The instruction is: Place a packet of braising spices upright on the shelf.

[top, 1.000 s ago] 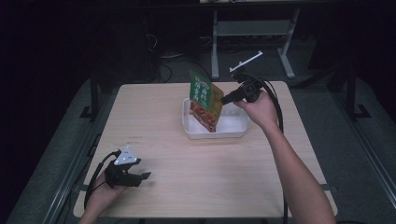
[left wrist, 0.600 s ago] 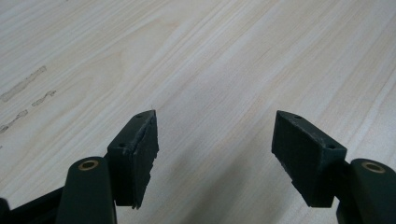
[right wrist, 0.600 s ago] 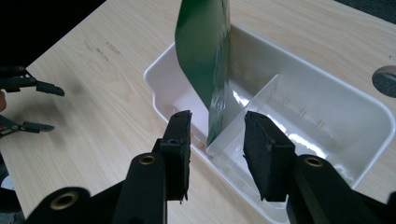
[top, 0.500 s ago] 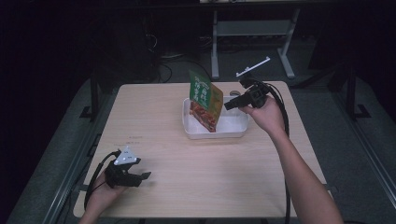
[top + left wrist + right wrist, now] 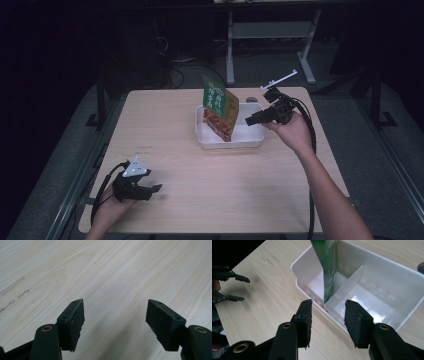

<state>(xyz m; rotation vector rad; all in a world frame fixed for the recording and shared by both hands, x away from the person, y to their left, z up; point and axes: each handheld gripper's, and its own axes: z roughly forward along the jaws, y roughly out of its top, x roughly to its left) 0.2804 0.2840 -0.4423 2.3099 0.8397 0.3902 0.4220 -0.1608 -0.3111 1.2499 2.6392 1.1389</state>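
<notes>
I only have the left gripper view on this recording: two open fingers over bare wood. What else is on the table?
Observer: A white bin sits toward the far right side, with a green packet standing tilted in it.
Operator: Is the bin one open space?
Observer: No, the right gripper view shows a divider splitting it; the packet stands in the compartment to the divider's left in that view.
Operator: Where is the other gripper?
Observer: The right gripper hangs at the bin's right end, fingers open, gripping nothing.
</notes>
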